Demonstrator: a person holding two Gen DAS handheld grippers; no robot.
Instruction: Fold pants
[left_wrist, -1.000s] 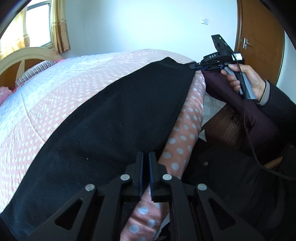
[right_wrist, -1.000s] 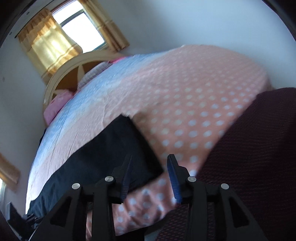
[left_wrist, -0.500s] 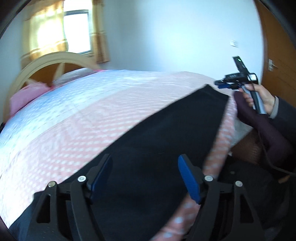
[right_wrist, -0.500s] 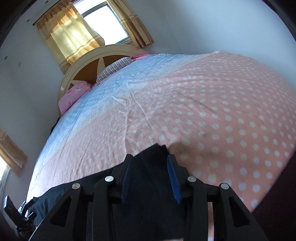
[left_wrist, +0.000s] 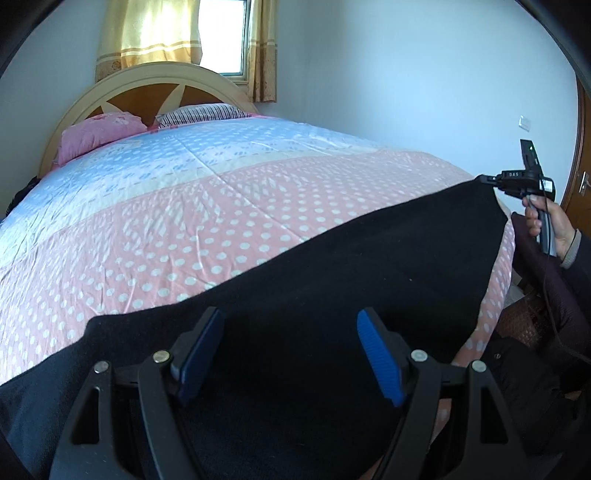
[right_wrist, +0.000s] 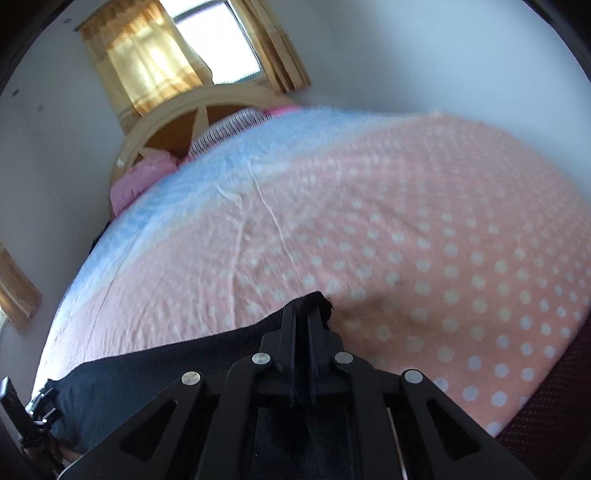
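Black pants lie stretched along the near edge of the bed. My left gripper is open, its blue pads spread wide just above the near end of the pants, holding nothing. My right gripper is shut on the far corner of the pants. It also shows in the left wrist view, at the far right, pinching that corner. The left gripper appears at the bottom left of the right wrist view.
The bed has a pink and blue dotted quilt, pillows and a curved wooden headboard at the far end. A window with yellow curtains is behind it. A door is at the right.
My left gripper has opened, let go of the pants and lifted. My right gripper has closed on the far corner of the pants and moved over them.
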